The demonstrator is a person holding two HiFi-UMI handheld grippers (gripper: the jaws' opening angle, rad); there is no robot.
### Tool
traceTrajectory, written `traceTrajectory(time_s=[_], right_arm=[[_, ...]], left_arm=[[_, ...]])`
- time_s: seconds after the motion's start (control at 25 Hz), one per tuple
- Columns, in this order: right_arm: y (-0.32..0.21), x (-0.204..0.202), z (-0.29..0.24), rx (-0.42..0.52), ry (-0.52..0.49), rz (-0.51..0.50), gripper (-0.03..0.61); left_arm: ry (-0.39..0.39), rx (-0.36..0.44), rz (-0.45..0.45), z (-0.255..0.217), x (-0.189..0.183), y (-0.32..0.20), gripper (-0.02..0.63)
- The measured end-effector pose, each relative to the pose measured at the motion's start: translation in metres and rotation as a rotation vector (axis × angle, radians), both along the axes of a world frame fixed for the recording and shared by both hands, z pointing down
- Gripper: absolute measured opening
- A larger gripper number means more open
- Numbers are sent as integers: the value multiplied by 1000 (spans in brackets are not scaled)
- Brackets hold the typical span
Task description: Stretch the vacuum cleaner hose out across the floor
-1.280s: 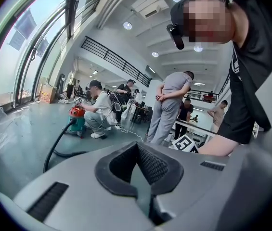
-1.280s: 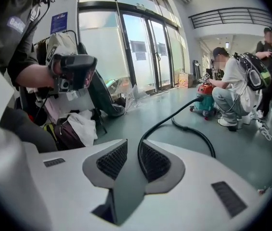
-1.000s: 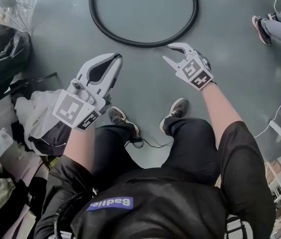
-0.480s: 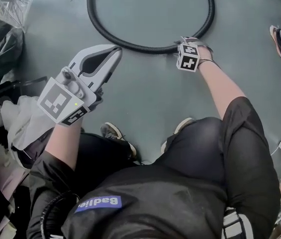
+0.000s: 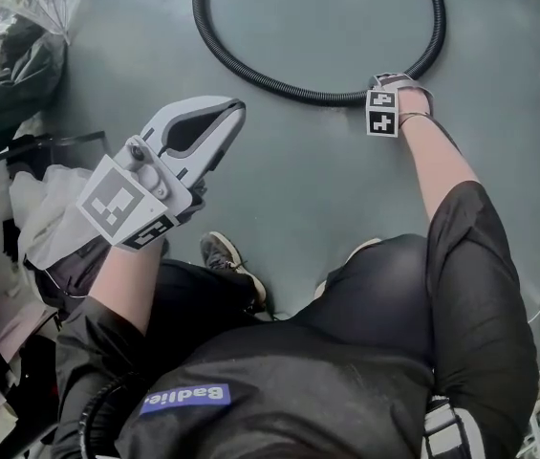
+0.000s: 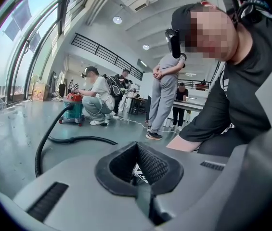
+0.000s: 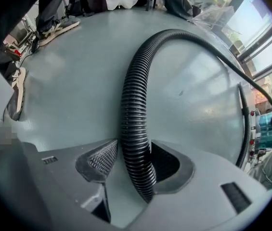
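Black ribbed hose point(image 5: 293, 91), looped, grey floor point(image 5: 298, 189)

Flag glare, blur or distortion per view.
Head view: evenly lit, sharp, no harsh glare on the grey floor. Left gripper view: heavy fisheye, bright windows at left, dark corners. Right gripper view: fisheye bulges the floor; vacuum hose sharp.

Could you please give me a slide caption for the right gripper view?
Right gripper, jaws just opened, straddles the black hose on the grey floor.
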State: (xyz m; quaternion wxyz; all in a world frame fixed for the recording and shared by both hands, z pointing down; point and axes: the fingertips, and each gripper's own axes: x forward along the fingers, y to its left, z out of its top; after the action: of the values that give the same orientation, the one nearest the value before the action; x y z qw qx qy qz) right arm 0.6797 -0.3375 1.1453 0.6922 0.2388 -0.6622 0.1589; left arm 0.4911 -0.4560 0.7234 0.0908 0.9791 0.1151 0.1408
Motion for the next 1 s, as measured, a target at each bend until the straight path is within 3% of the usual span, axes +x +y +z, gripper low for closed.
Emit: traceTrajectory(time_s=[0.28, 0.48, 0.84, 1.0], right_arm=[[-5, -4, -7, -36, -12, 52, 180], [-6, -34, -19, -13, -123, 87, 179], [-24, -82, -141, 11, -232, 117, 175], [-29, -90, -160, -8, -264, 120, 172]], left_arm=[[-32, -4, 24, 26, 5, 0, 8], [-78, 41, 58, 58, 13, 12, 8], [-94, 92, 223, 65, 21, 31, 8], [-80, 73, 263, 63, 22, 37, 8]])
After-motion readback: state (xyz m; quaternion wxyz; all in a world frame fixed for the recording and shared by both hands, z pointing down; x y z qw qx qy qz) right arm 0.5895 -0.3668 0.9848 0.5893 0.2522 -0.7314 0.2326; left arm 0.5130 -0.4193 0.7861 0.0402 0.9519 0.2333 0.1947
